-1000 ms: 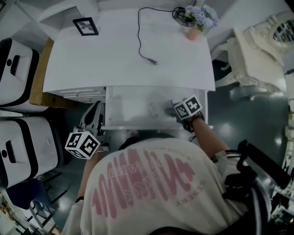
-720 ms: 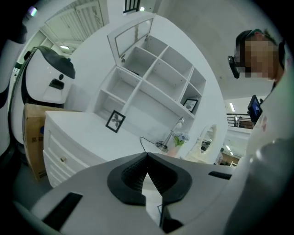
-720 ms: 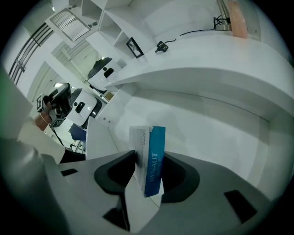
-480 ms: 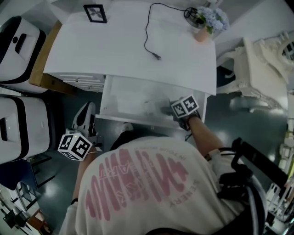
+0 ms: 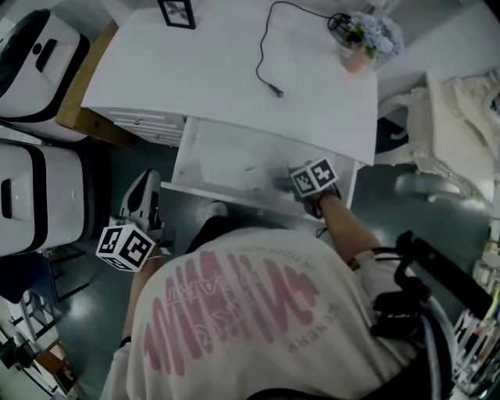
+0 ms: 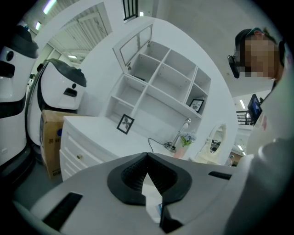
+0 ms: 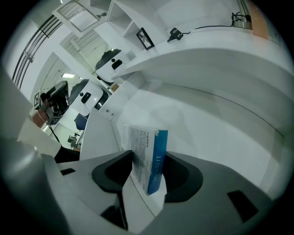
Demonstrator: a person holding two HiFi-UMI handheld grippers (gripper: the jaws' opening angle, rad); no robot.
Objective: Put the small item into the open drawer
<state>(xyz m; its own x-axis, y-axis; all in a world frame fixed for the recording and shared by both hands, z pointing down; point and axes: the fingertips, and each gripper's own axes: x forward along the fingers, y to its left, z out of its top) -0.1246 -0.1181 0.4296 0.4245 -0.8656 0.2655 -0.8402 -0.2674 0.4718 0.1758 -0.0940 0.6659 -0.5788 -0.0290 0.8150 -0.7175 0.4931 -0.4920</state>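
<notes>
A small white box with a blue edge [image 7: 147,158] stands on edge on the floor of the open white drawer [image 5: 226,160]. It sits between the jaws of my right gripper [image 7: 148,172], which are opening. The box leans on the left pad, and gaps show beside its lower part. In the head view, the right gripper [image 5: 283,181] reaches into the drawer's front right part and the box is hidden. My left gripper [image 5: 141,195] hangs low outside the drawer's left front corner. Its jaws [image 6: 148,158] meet at the tips with nothing between them.
The white desk top [image 5: 195,70] above the drawer carries a black cable [image 5: 266,55], a flower pot [image 5: 367,39] and a photo frame [image 5: 178,12]. White machines [image 5: 39,47] and a cardboard box [image 5: 78,94] stand at the left. A cream chair [image 5: 461,133] stands at the right.
The head view has swung, so the desk sits higher and more tilted in the picture. The right gripper has stayed in the drawer's front right part, and the left gripper has stayed beside the drawer.
</notes>
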